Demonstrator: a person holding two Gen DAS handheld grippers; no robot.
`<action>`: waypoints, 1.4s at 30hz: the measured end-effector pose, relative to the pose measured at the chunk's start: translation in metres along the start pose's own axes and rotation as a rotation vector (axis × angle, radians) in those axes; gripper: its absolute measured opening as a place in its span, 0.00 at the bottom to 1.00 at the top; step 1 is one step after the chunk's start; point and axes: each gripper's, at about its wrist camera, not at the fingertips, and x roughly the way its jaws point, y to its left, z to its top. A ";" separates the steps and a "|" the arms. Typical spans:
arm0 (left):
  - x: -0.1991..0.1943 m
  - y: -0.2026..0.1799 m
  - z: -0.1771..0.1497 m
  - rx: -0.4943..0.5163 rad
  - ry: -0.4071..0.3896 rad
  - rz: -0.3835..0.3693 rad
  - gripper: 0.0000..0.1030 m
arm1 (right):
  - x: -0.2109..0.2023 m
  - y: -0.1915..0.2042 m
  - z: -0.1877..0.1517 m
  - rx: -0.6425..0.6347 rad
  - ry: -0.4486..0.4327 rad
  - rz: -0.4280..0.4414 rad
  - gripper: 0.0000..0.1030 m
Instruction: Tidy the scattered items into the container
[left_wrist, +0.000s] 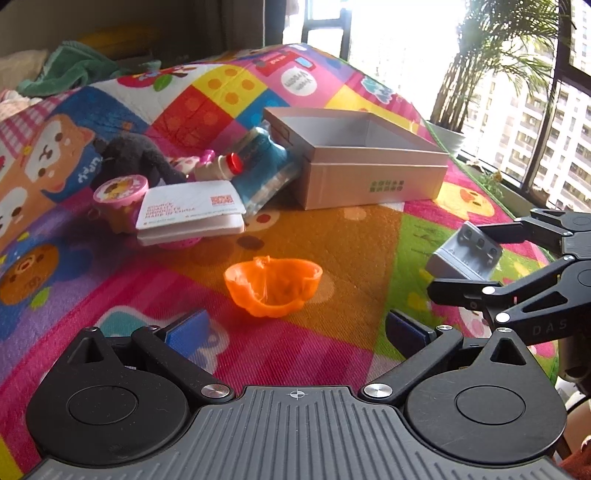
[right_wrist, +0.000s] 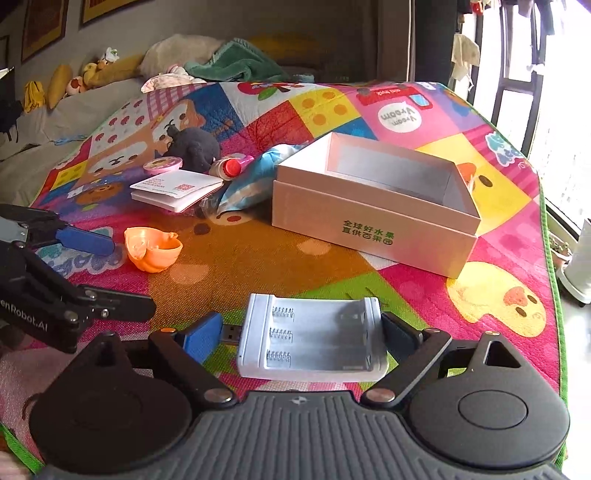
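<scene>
Play mat (right_wrist: 332, 273), left to right: black plush toy (right_wrist: 195, 147), pink tub (right_wrist: 164, 164), white booklet (right_wrist: 173, 190), orange shell (right_wrist: 153, 249) ahead of the left gripper (left_wrist: 295, 328), its jaws released and empty. Grey battery charger (right_wrist: 310, 343) between the right gripper (right_wrist: 303, 332) jaws, the right pad touching it, the left clear. Open cardboard box (right_wrist: 373, 229) further right, beyond the charger, empty.

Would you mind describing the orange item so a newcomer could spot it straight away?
Start at the open cardboard box on the colourful play mat. In the right wrist view, look left of it, past the booklet, toward the near edge. There lies the orange cup, alone on the mat: the only orange piece, a ragged-rimmed pumpkin-like half shell.
</scene>
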 end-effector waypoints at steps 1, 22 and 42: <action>0.004 -0.002 0.003 0.011 0.006 0.023 1.00 | 0.000 -0.002 -0.001 0.007 0.002 -0.008 0.89; 0.026 0.012 0.019 0.013 0.012 0.005 0.66 | -0.001 -0.007 -0.013 0.024 0.021 -0.031 0.89; -0.009 -0.033 0.057 0.222 -0.144 -0.060 0.64 | -0.047 -0.041 0.011 0.058 -0.087 -0.119 0.89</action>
